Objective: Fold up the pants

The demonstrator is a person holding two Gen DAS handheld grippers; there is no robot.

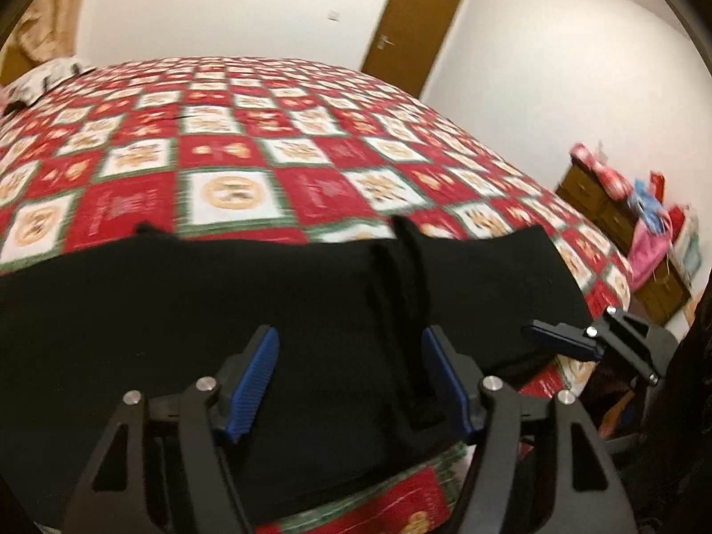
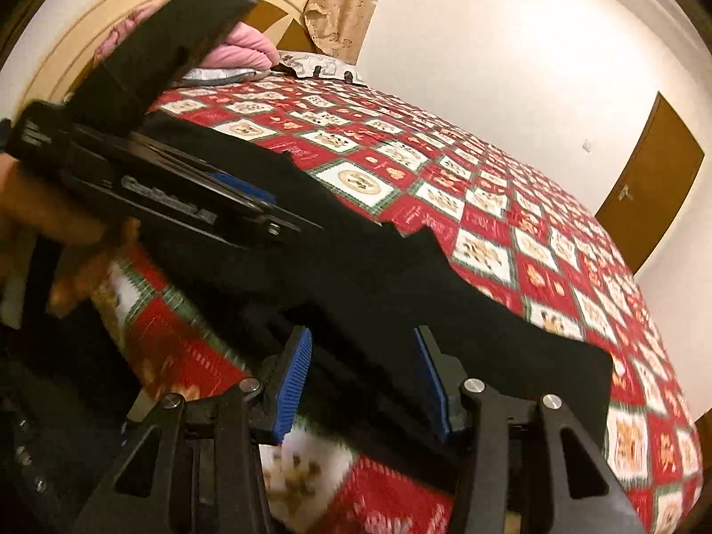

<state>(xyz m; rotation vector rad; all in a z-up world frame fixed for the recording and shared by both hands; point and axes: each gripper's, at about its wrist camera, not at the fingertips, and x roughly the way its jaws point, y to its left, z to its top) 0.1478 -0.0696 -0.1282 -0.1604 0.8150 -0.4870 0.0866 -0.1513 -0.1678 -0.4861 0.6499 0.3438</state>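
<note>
**Black pants on bed: fold partly made, claws not gripping**

Left claw point(image 1: 349, 382): nearest item in the left wrist view. Blue pads stand moderately apart over dark cloth; nothing pinched between them, as far as the blur allows.

Right claw point(image 2: 360, 382): pads roughly half apart, hovering over the near edge of the same cloth; no grip seen.

Pants point(image 1: 267, 302): directly beneath and ahead of both claws, lying flat as one wide black band along the near side of the bed. A raised ridge or seam point(image 1: 409, 258) runs away from the left claw.

Bed cover point(image 1: 231, 147): red-and-white check, stretching beyond the pants.

Door point(image 1: 411, 22): far beyond, in the wall.

Progress, judged: garment looks laid out and probably doubled leg on leg; layers cannot be counted. Shortening folds appear still to do.
</note>
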